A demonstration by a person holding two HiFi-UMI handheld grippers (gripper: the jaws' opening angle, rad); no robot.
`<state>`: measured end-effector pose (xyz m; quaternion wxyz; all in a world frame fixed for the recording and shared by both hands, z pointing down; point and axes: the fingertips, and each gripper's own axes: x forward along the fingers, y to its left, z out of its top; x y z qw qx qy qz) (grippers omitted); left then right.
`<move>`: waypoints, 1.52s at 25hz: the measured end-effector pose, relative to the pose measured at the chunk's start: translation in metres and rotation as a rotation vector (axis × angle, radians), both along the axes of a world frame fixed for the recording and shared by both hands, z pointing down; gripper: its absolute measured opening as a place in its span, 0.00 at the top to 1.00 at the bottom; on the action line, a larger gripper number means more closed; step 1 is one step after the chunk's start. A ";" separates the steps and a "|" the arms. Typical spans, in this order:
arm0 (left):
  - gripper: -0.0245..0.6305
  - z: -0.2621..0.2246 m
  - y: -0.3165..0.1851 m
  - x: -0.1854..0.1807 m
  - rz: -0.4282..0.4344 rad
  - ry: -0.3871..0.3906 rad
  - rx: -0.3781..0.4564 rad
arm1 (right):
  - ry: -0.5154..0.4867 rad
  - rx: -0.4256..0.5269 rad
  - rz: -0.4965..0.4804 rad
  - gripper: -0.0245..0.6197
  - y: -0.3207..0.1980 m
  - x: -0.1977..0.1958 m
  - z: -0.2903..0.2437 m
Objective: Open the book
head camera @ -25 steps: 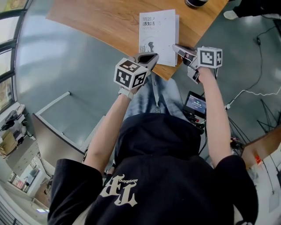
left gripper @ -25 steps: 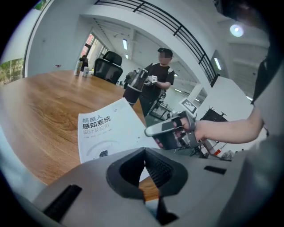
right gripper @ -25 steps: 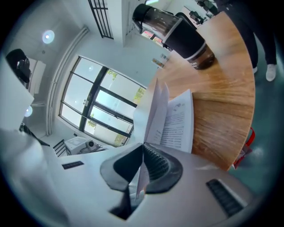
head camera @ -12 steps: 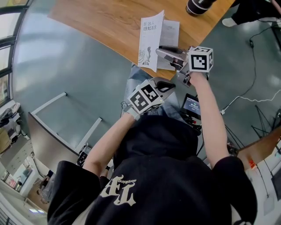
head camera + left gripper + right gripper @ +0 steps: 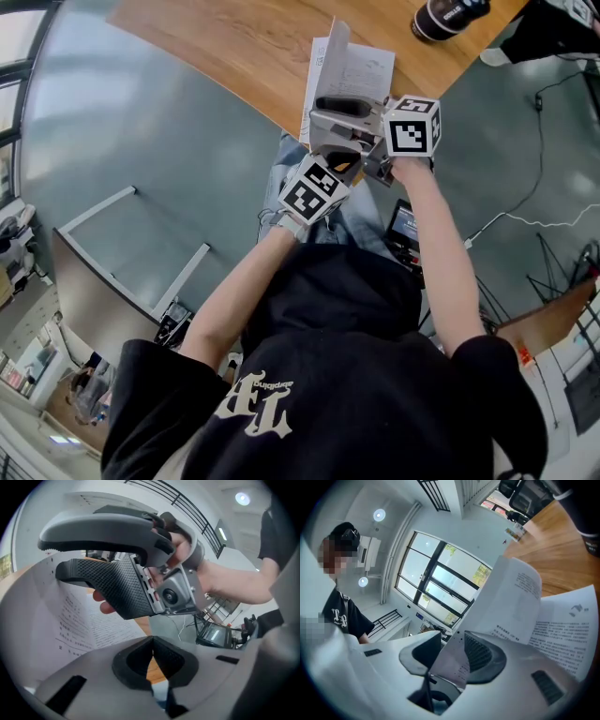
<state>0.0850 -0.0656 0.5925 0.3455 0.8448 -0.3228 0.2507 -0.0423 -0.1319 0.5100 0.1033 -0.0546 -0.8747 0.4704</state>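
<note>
While the cover [image 5: 511, 602] stands upright on the book [image 5: 361, 75] at the table [image 5: 234, 47] edge, it is best carried over its spine until it lies flat, not let go early. The right gripper [image 5: 452, 656] jaws have just been opening and stand wide apart, with the cover loose between them. The left gripper [image 5: 152, 660] is closed and empty.

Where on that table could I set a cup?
Left of the book, bare wood runs to the table's left end. A narrower bare strip lies between book and dark container. The near edge around the book is crowded.
</note>
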 end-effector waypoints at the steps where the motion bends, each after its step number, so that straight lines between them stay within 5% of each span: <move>1: 0.95 0.002 -0.003 -0.007 -0.030 -0.006 -0.006 | 0.002 0.011 -0.006 0.76 0.001 -0.004 -0.001; 11: 0.95 0.016 -0.030 -0.091 -0.363 -0.031 -0.071 | 0.065 0.061 -0.008 0.76 -0.004 0.009 0.002; 16: 0.95 0.022 -0.032 -0.119 -0.384 -0.073 -0.089 | 0.235 0.066 0.107 0.76 -0.021 0.063 0.044; 23: 0.95 0.040 -0.024 -0.151 -0.398 -0.136 -0.141 | 0.582 0.228 0.122 0.76 -0.026 0.126 0.096; 38: 0.95 0.077 -0.025 -0.172 -0.413 -0.187 -0.174 | 0.779 0.300 0.056 0.76 0.008 0.132 0.138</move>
